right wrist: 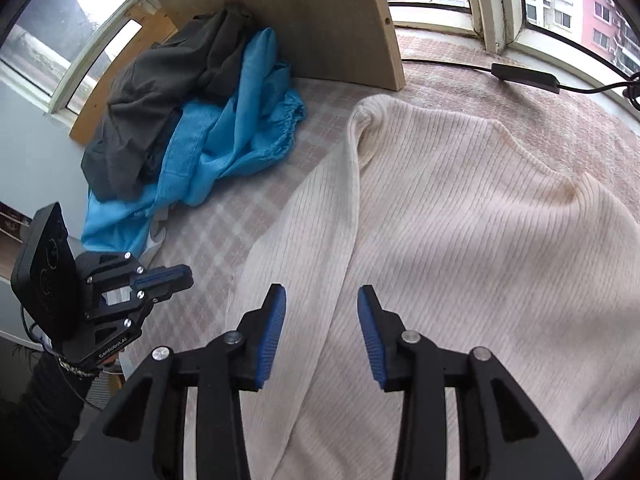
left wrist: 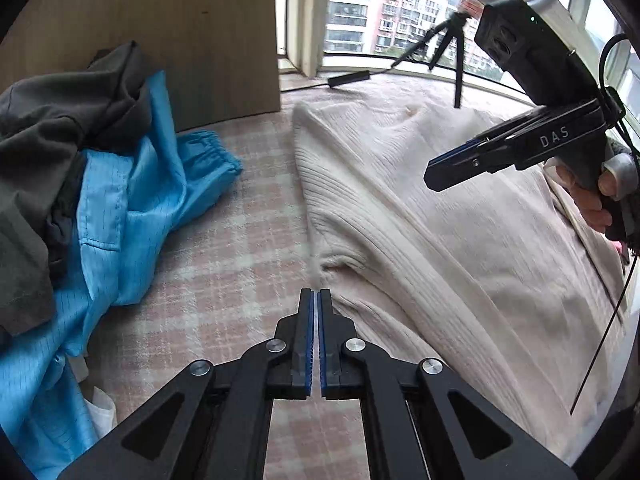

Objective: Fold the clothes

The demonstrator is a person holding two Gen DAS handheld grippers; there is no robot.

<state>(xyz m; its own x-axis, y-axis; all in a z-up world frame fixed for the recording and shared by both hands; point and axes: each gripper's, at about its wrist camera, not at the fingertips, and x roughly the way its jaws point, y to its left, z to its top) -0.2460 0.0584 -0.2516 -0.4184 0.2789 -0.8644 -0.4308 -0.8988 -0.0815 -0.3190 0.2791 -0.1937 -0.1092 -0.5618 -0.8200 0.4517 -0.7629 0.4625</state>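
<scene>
A cream ribbed sweater lies spread on the pink plaid cover, its sleeve running down its left side. My left gripper is shut with nothing between its pads, tips just short of a pucker at the sweater's left edge. In the right wrist view it hovers over the plaid cover, left of the sleeve. My right gripper stands open above the sleeve and body, nothing between its blue pads. The left wrist view shows it held above the sweater by a hand.
A blue garment and a dark grey one are heaped at the left against a wooden board. A small tripod and a black adapter with cable sit by the windows.
</scene>
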